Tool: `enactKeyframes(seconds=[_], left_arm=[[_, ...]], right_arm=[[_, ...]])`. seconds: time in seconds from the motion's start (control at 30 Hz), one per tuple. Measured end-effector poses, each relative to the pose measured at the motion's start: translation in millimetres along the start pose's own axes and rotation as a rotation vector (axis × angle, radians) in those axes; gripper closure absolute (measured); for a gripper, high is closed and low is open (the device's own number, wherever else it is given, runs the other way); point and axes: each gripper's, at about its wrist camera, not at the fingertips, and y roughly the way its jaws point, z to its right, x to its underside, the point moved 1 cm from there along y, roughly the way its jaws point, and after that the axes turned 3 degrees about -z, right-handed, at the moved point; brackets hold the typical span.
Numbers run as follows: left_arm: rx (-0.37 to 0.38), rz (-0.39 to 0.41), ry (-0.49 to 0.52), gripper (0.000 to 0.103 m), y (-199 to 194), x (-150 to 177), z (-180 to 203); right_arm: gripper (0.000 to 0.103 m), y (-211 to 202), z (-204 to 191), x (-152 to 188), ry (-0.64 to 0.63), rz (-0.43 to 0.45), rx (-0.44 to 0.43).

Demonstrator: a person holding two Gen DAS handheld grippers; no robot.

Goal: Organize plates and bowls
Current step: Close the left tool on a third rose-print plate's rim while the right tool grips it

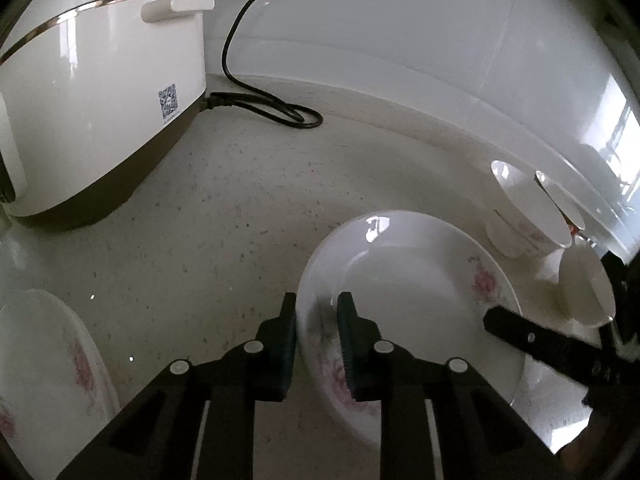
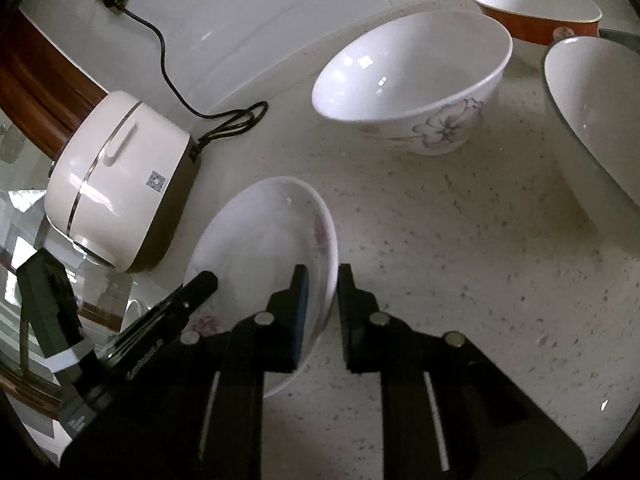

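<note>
In the left wrist view, the left tongs reach up from the bottom centre and straddle the near-left rim of a shallow white plate: one pad sits outside the rim, the other over the inner slope. A gap shows between the pads and the rim, so whether they pinch it or merely bracket it cannot be told. The plate lies on the speckled counter in the lower right of the frame, with pink flower prints on its rim. At the right edge, the right tongs reach to the plate's far side.

In the right wrist view, the right tongs rise from the bottom centre and bracket the plate's right rim, one finger inside, one outside. The inner finger looks close against the china and the outer one stands slightly off; a firm grip cannot be confirmed. The left tongs come in from the lower left at the plate's opposite edge.

A second flowered plate shows in the lower left of the left view. In the right view, a white bowl with a grey flower stands at upper centre, an orange bowl behind it at upper right, and a large white bowl at the right edge. A white rice cooker sits at left, its black cord running up to a wall socket.
</note>
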Motion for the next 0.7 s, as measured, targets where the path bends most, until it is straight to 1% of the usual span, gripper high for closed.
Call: enactKeyframes(seconds=[0.03,0.07,0.13,0.2,0.23,0.27,0.3,0.33,0.4,0.43,0.47,0.5,0.57,0.63,0.7], left_arm=[[-0.005,0.003,-0.007,0.08,2,-2,1],[-0.01,0.003,-0.01,0.072,6,-5,2],[-0.022,-0.004,-0.007,0.062,11,-8,4],[-0.024,-0.003,-0.004,0.062,14,-10,5],[-0.027,-0.001,-0.003,0.059,15,-11,5],[-0.036,0.007,-0.004,0.051,17,-12,5],[-0.052,0.014,-0.005,0.046,18,-12,4],[-0.062,0.012,-0.017,0.044,19,-12,2],[-0.074,0.009,-0.004,0.046,18,-11,4],[-0.054,0.01,0.002,0.065,17,-10,6],[-0.031,0.008,0.014,0.07,14,-8,10],[-0.04,0.003,0.02,0.071,13,-7,12],[-0.014,0.005,0.012,0.074,12,-6,11],[0.0,0.004,-0.004,0.076,10,-5,9],[-0.017,0.017,-0.012,0.078,7,-4,10]], right_arm=[[0.085,-1,0,0,-0.007,0.001,0.005],[0.085,-1,-1,0,-0.009,0.003,0.007],[0.085,-2,0,1,-0.01,0.003,0.004],[0.085,-3,1,1,-0.014,0.007,0.005],[0.085,-2,0,1,-0.017,0.009,0.008],[0.084,-1,-1,0,-0.023,0.01,0.011],[0.083,-3,-1,1,-0.027,0.012,0.011],[0.083,-3,-2,1,-0.029,0.014,0.012],[0.083,-2,-2,1,-0.033,0.015,0.013],[0.083,-2,-2,1,-0.036,0.014,0.014],[0.084,-3,-3,1,-0.042,0.011,0.018],[0.086,-3,-4,2,-0.047,0.007,0.023],[0.086,-5,-4,3,-0.041,0.013,0.03],[0.087,-7,2,2,-0.008,0.01,0.008],[0.087,-8,5,2,0.019,0.002,-0.019]])
